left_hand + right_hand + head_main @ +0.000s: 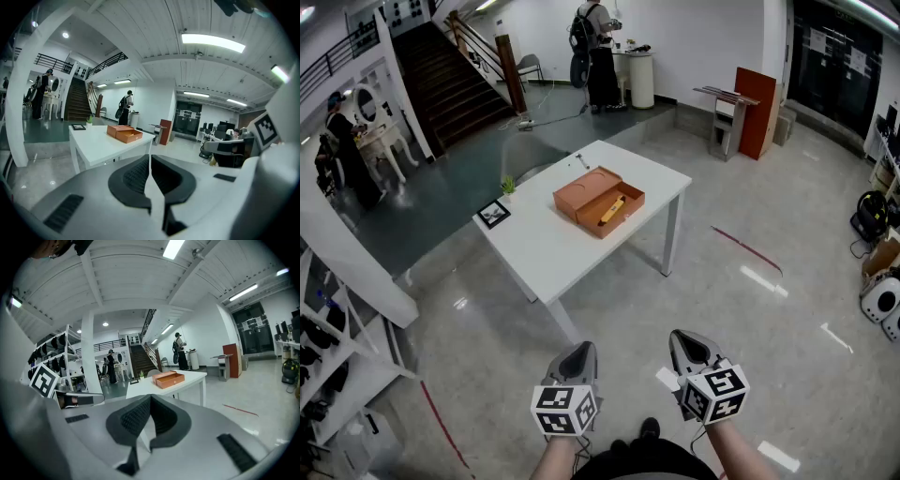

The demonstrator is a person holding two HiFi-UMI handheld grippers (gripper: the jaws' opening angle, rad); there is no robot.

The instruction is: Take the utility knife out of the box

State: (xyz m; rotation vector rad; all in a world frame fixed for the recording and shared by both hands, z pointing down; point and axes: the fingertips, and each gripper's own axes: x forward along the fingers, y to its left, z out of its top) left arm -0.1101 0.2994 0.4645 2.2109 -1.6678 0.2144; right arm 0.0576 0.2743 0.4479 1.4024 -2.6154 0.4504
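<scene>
An open orange box [599, 200] lies on the white table [553, 244], with a yellow utility knife [612, 210] in its right half. The box [124, 133] shows small and far off in the left gripper view, and the same box [170, 379] is distant in the right gripper view. My left gripper [578, 352] and right gripper [689, 343] hang side by side well short of the table, above the floor. Both are shut with nothing between the jaws; the pads meet in each gripper view.
A small framed picture [494, 214] and a little green plant [508, 186] stand at the table's left corner. A person [598, 52] stands at a far counter, another [342, 141] by the stairs [441, 80]. Shelving [333, 366] is at my left.
</scene>
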